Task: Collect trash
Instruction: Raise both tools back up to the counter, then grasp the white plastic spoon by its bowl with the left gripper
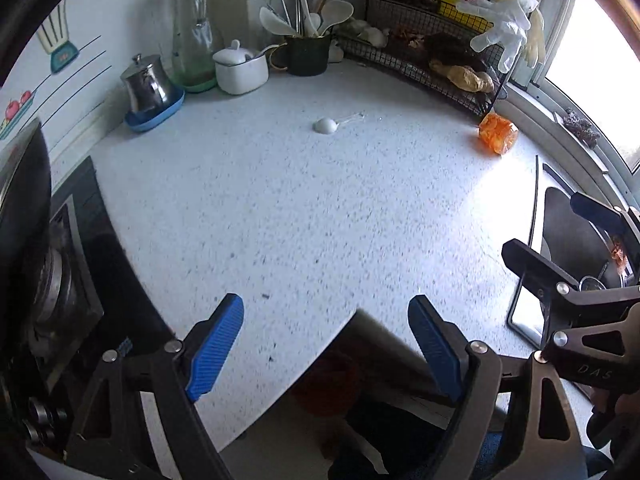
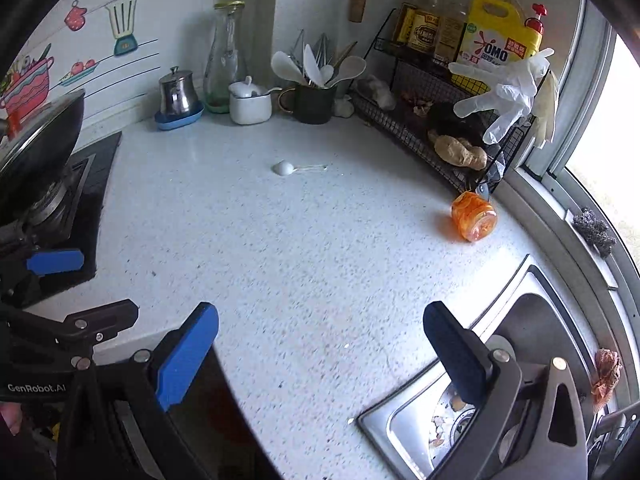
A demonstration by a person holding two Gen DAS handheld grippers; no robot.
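Two pieces of trash, the orange wrapper (image 2: 474, 216) by the rack (image 2: 448, 140) and the white spoon (image 2: 285, 168) mid-counter, are best approached singly, both grippers (image 1: 326, 322) (image 2: 320, 328) being held wide and empty.

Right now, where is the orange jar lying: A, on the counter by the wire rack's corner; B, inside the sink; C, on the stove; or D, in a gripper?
A: the orange jar lies tipped on the white counter just off the wire rack corner, clear of both grippers.
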